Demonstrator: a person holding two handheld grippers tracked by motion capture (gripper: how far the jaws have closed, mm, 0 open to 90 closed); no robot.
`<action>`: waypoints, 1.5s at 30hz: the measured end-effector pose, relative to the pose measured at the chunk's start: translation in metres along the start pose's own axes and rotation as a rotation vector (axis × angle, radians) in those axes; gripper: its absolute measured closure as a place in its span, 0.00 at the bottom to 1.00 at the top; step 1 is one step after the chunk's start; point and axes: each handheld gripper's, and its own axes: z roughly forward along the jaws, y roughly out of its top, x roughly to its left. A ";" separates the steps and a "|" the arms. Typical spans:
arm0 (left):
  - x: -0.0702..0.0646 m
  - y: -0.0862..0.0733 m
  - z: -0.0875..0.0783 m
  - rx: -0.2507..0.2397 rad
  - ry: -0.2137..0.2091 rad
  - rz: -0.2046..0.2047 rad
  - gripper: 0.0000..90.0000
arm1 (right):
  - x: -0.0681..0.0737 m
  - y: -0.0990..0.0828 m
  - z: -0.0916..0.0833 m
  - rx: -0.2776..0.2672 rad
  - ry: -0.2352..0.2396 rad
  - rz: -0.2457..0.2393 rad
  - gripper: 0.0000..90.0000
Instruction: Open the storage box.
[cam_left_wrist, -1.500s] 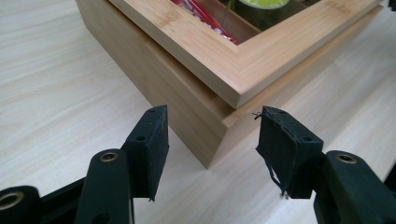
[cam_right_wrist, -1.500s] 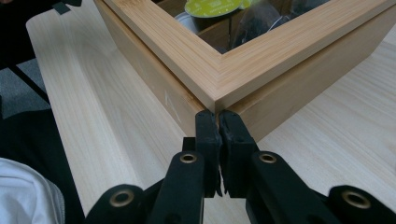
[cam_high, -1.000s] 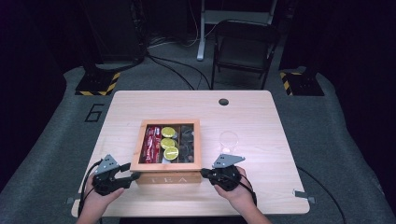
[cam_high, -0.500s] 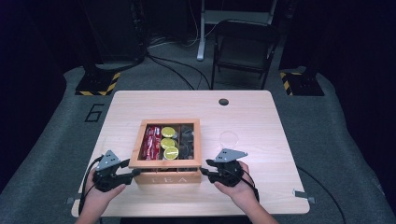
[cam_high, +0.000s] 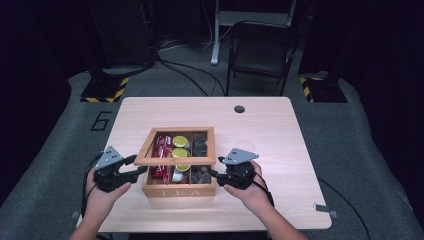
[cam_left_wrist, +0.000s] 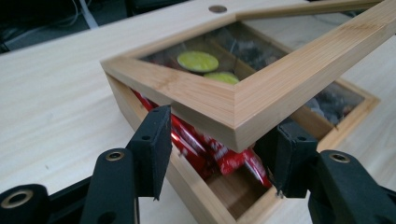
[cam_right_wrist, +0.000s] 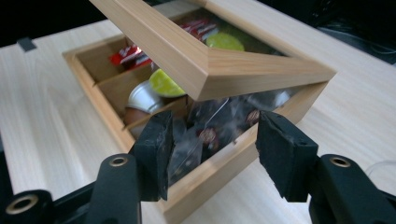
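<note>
A wooden tea box (cam_high: 180, 190) stands on the table near its front edge. Its glass-paned lid (cam_high: 177, 161) is tilted up at the front. Inside lie red packets (cam_left_wrist: 219, 154), yellow-green capsules (cam_high: 180, 141) and dark packets (cam_right_wrist: 210, 133). My left gripper (cam_high: 140, 167) is at the lid's front left corner (cam_left_wrist: 233, 116), jaws apart beneath it. My right gripper (cam_right_wrist: 212, 140) is at the front right corner, below the raised lid (cam_right_wrist: 210, 65). Its jaws have just been opening, and nothing is pressed between them.
The pale wooden table (cam_high: 280, 150) has a round cable hole (cam_high: 239, 109) near its far edge. A dark folding chair (cam_high: 260, 55) stands behind it. Yellow-and-black striped bases (cam_high: 105, 90) sit on the grey floor at both far corners.
The lid's front edge has come up off the box. Both hands have risen a little with it. The right gripper's jaws have spread apart.
</note>
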 end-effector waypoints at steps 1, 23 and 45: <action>0.000 0.000 0.000 0.000 0.000 0.000 0.51 | -0.001 0.003 0.000 -0.018 -0.006 0.006 0.51; 0.015 0.039 0.000 -0.033 0.000 0.016 0.52 | -0.022 0.046 0.005 -0.047 -0.087 -0.029 0.63; 0.028 0.049 0.014 -0.067 0.017 -0.022 0.54 | -0.033 0.065 0.015 -0.058 -0.129 -0.039 0.65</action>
